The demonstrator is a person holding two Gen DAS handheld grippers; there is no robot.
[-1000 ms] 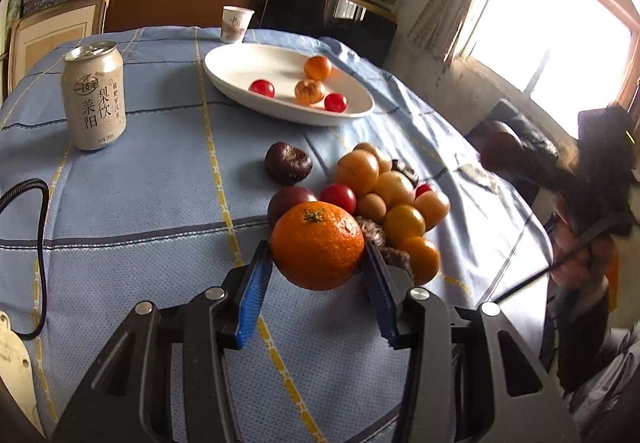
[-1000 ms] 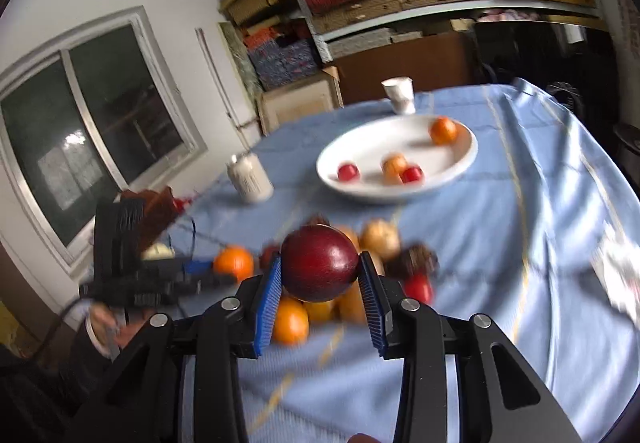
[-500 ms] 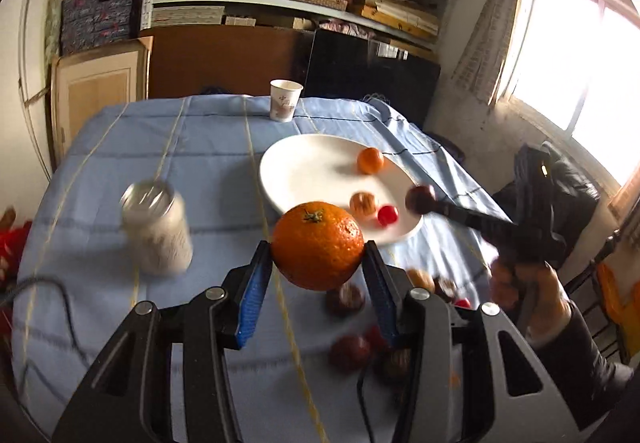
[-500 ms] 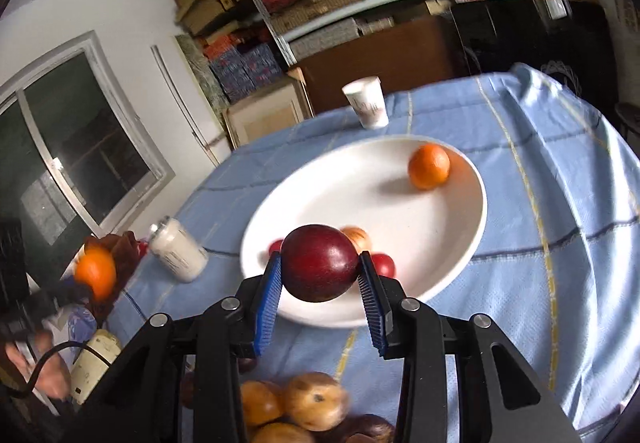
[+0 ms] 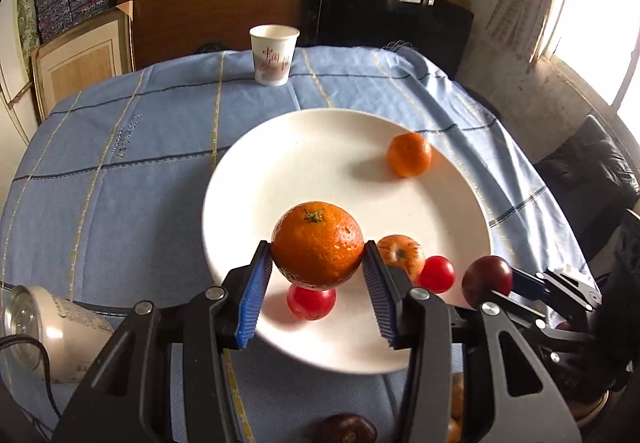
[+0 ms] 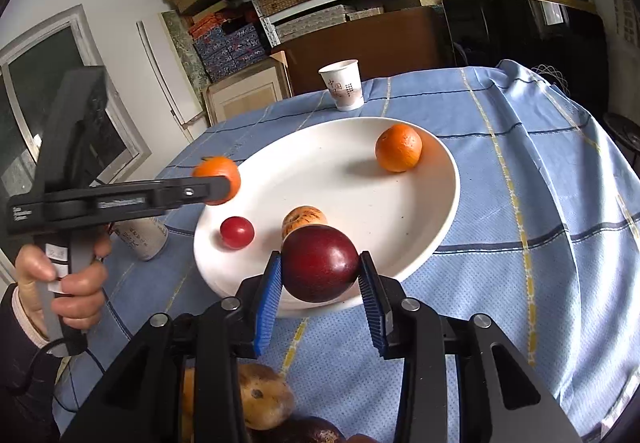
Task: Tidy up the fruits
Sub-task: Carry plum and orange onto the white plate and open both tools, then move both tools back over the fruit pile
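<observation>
Plate (image 5: pixel 248 179) left half free; cup (image 5: pixel 274 55) behind; can (image 5: pixel 52 339) left

Bright daylight from a blown-out window (image 5: pixel 600 15); soft shadows on the plate (image 5: pixel 280 179); strong fisheye curvature, dark corners.

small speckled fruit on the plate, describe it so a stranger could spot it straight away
Find the white plate on the blue tablecloth. Near its front edge, right of a red tomato, sits the small speckled fruit: pale orange-yellow with dark flecks, unlike the plain orange further back.

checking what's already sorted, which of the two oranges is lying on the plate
The smaller orange at the plate's far side; the bigger orange is held in the left gripper.
</observation>
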